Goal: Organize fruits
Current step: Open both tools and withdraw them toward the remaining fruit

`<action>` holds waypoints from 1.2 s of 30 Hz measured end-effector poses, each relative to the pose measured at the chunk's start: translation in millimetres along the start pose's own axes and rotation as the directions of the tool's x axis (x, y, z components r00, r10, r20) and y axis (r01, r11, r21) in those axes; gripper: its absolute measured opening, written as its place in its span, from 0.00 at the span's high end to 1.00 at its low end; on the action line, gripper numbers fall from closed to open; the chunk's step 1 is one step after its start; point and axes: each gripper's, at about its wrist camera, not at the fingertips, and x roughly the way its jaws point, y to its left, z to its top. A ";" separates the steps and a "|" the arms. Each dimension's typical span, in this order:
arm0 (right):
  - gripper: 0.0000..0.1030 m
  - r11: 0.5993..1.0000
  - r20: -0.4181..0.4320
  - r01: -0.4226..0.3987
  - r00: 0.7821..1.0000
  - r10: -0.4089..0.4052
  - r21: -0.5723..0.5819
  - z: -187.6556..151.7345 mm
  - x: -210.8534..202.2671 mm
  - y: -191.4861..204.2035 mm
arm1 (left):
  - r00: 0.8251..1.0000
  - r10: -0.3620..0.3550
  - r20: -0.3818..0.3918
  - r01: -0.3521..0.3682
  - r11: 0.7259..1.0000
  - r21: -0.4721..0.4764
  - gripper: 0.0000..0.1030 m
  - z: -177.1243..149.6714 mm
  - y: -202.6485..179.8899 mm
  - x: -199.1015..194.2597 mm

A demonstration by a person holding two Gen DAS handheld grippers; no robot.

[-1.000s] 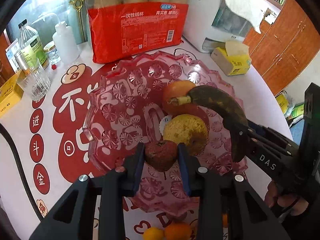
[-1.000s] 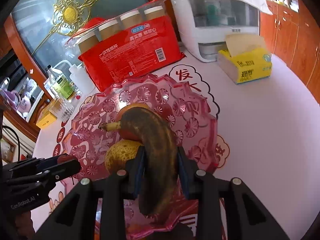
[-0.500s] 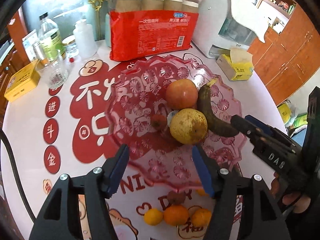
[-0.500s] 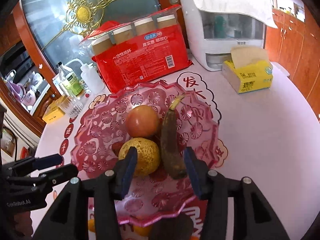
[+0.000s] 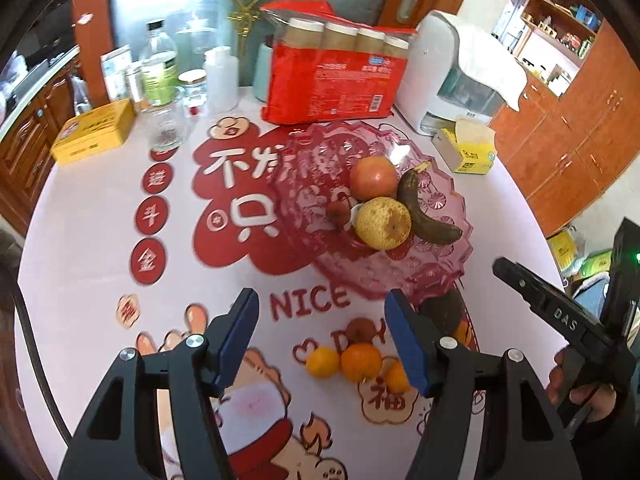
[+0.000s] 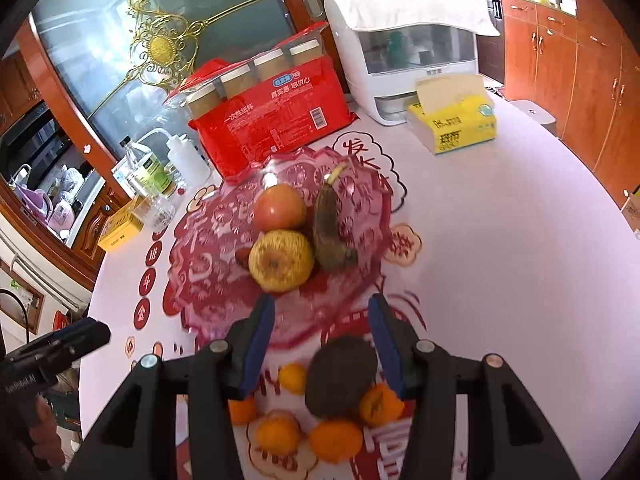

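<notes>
A pink glass fruit plate (image 5: 448, 276) (image 6: 208, 280) holds a red apple (image 5: 374, 178) (image 6: 280, 212), a yellow pear (image 5: 383, 223) (image 6: 281, 260), a dark overripe banana (image 5: 424, 216) (image 6: 330, 236) and a small red fruit (image 5: 338, 213). Several small oranges (image 5: 360, 360) (image 6: 334, 440) and a dark avocado (image 6: 340, 376) (image 5: 442, 312) lie on the table in front of the plate. My left gripper (image 5: 322, 340) is open and empty above the table. My right gripper (image 6: 320, 348) is open and empty over the avocado.
A red pack of paper cups (image 5: 336, 80) (image 6: 272, 120), a white appliance (image 5: 452, 80) (image 6: 404, 56), a yellow tissue box (image 5: 466, 152) (image 6: 456, 124), bottles (image 5: 158, 68), a glass (image 5: 166, 124) and a yellow tin (image 5: 94, 132) stand behind the plate.
Both grippers opened, leaving the small red fruit and the banana in the plate, then drew back toward the table's near side. The loose oranges and avocado came into view.
</notes>
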 end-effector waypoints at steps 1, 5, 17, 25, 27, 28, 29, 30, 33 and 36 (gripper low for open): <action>0.52 1.000 0.002 0.001 1.000 -0.001 0.000 -5.2 -4.4 0.9 | 1.000 -0.002 0.001 0.002 1.000 -0.003 0.38 -5.1 3.0 -4.4; 0.52 1.000 0.011 0.017 1.000 -0.017 -0.001 -29.8 -22.6 6.2 | 1.000 -0.010 -0.003 0.010 1.000 -0.010 0.38 -26.3 14.7 -19.8; 0.52 0.998 0.044 0.064 0.997 -0.065 0.024 -104.1 -62.3 20.0 | 0.997 -0.038 -0.066 0.041 0.997 0.057 0.38 -89.8 23.3 -44.9; 0.52 0.996 0.043 0.083 0.996 -0.082 -0.018 -142.9 -71.2 24.8 | 0.989 -0.062 -0.133 0.075 0.992 0.099 0.38 -122.9 13.7 -39.4; 0.52 0.997 0.038 0.076 0.996 -0.075 -0.024 -149.0 -70.8 24.8 | 0.988 -0.061 -0.143 0.077 0.991 0.109 0.38 -128.2 8.2 -36.8; 0.52 0.997 0.034 0.075 0.997 -0.074 -0.029 -152.4 -70.0 24.4 | 0.987 -0.059 -0.146 0.076 0.991 0.110 0.38 -129.6 6.5 -35.9; 0.52 0.997 0.028 0.073 0.997 -0.073 -0.027 -154.2 -68.9 23.9 | 0.987 -0.058 -0.152 0.076 0.991 0.111 0.38 -130.7 3.9 -34.1; 0.52 0.998 0.020 0.067 0.998 -0.067 -0.021 -155.5 -67.5 22.7 | 0.986 -0.056 -0.159 0.074 0.991 0.109 0.38 -132.3 1.0 -31.9; 0.52 0.999 0.014 0.046 0.999 -0.046 -0.021 -157.9 -65.5 20.6 | 0.983 -0.045 -0.177 0.064 0.993 0.103 0.38 -133.5 -6.3 -25.1; 0.52 0.997 -0.001 0.025 1.000 -0.025 -0.074 -157.9 -61.0 21.3 | 0.980 -0.036 -0.195 0.053 0.995 0.080 0.38 -134.2 -15.1 -17.7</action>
